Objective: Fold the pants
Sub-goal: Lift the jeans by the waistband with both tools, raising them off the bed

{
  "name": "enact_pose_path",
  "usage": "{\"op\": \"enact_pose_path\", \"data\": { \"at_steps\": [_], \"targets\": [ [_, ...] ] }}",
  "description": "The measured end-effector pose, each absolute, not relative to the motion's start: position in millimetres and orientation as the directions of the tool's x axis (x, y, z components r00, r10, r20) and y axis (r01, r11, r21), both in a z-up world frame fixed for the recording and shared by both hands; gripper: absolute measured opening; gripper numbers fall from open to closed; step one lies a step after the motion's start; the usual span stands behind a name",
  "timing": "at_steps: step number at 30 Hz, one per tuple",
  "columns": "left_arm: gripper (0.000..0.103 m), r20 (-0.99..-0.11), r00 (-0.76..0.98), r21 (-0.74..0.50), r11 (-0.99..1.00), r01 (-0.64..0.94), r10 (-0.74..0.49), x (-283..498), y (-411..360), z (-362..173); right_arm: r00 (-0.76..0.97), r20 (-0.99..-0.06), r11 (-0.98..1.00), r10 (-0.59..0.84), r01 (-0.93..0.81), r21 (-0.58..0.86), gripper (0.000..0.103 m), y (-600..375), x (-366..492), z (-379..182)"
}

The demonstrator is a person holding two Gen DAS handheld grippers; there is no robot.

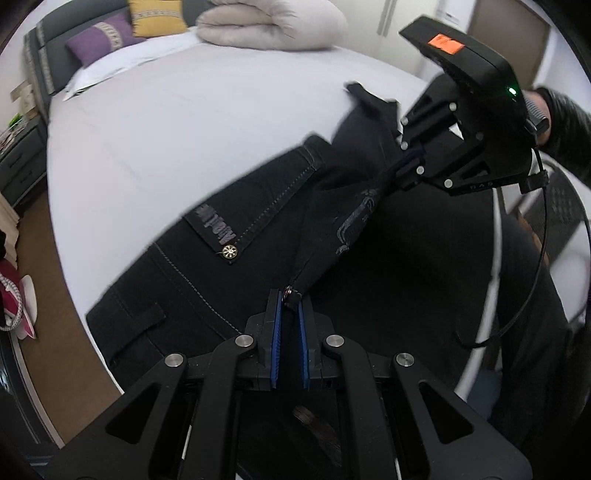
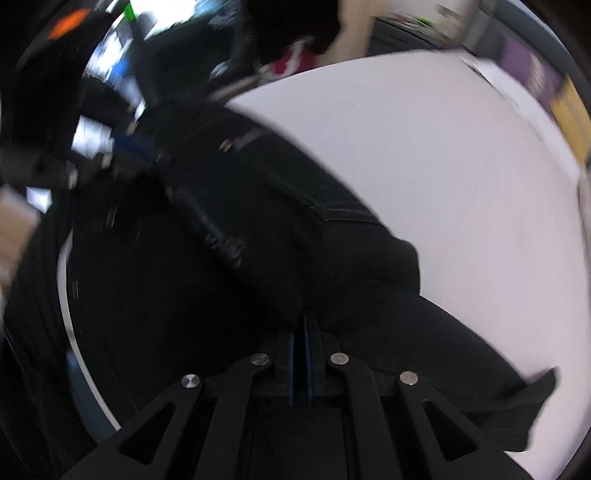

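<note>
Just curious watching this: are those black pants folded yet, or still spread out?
Partly folded: both grippers, left and right, pinch an edge of the pants, lifted over the part lying on the bed.

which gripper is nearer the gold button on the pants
Left. The left gripper grips the pants just below the gold button; the right gripper grips them farther off, up to the right.

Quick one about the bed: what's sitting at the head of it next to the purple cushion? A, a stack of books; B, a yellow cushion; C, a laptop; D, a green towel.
B: in the left wrist view a yellow cushion leans against the headboard right beside the purple cushion, at the far end of the bed.
</note>
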State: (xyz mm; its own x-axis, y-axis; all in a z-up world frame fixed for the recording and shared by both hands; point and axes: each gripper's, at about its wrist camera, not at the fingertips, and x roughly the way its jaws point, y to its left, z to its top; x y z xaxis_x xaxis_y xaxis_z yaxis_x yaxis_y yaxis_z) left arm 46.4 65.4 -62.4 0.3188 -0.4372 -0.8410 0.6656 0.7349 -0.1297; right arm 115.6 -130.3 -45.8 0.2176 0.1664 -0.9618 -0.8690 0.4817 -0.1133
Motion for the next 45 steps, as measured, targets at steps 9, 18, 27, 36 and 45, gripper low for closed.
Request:
{"op": "enact_pose_path", "data": {
  "at_steps": [9, 18, 27, 36, 45],
  "targets": [
    [0.007, -0.853, 0.221, -0.193, 0.679, 0.708, -0.473, -30, 50, -69, 0.281, -0.955, 0.289, 0.089, -0.925, -0.246, 0.006, -113, 27, -54],
    [0.007, -0.873, 0.169, -0.205, 0.659, 0.724, -0.457, -62, 25, -72, 0.344, -0.938, 0.199, 0.047, -0.923, -0.329, 0.006, -82, -6, -65],
    [0.007, -0.893, 0.168, -0.153, 0.633, 0.759, -0.417, -65, 15, -67, 0.417, -0.909, 0.133, 0.002, -0.901, -0.413, 0.006, -72, -35, -89],
    [0.011, -0.893, 0.192, -0.126, 0.635, 0.762, -0.408, -62, 14, -82, 0.441, -0.897, 0.135, -0.032, -0.887, -0.441, 0.006, -62, -58, -102],
    [0.016, -0.887, 0.14, -0.227, 0.68, 0.697, -0.44, -53, 28, -67, 0.424, -0.904, 0.238, -0.044, -0.875, -0.422, 0.009, -55, -45, -113]
  ]
}}
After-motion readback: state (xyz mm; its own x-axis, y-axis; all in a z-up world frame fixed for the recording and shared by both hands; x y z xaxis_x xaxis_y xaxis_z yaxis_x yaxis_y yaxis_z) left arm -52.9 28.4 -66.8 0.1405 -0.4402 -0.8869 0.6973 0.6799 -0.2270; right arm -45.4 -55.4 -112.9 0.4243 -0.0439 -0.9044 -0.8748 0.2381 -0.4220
